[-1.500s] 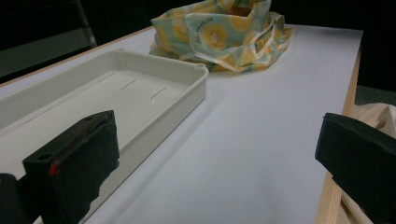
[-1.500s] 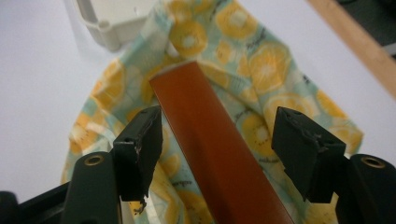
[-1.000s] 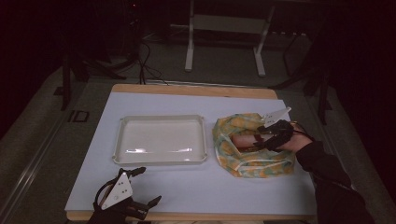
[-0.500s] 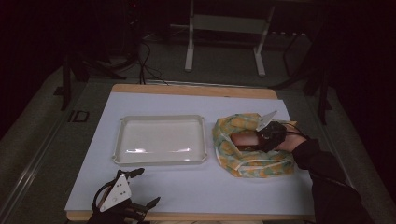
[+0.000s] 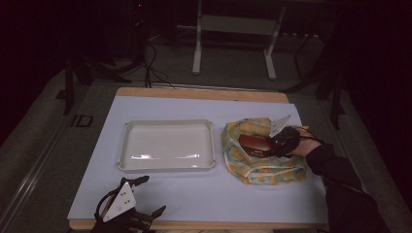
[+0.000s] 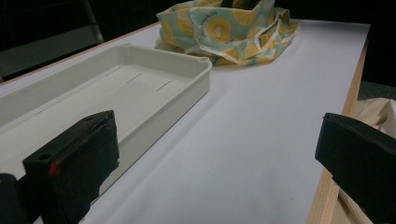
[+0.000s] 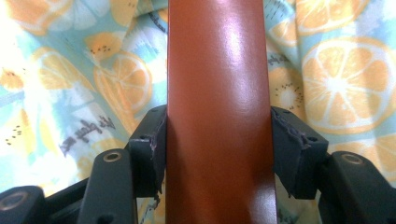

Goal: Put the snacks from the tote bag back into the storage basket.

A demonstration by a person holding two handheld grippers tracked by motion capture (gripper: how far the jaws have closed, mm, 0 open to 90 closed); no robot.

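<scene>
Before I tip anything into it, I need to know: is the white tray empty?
Empty. The high view shows the white tray with a bare floor, and the left gripper view shows only moulded ridges inside it.

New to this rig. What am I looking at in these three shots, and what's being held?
No robot here: a person holds a two-jaw gripper in each hand. The high view looks down on the table. The other two cameras ride on the grippers and look along their black jaws.

On the table lie an empty white tray and an orange-print cloth bag.

The right gripper reaches into the bag; its jaws have just closed on a reddish-brown smooth object, pads pressing both sides. What the object is, I can't tell.

The left gripper rests at the near edge, jaws wide apart, holding nothing.
</scene>
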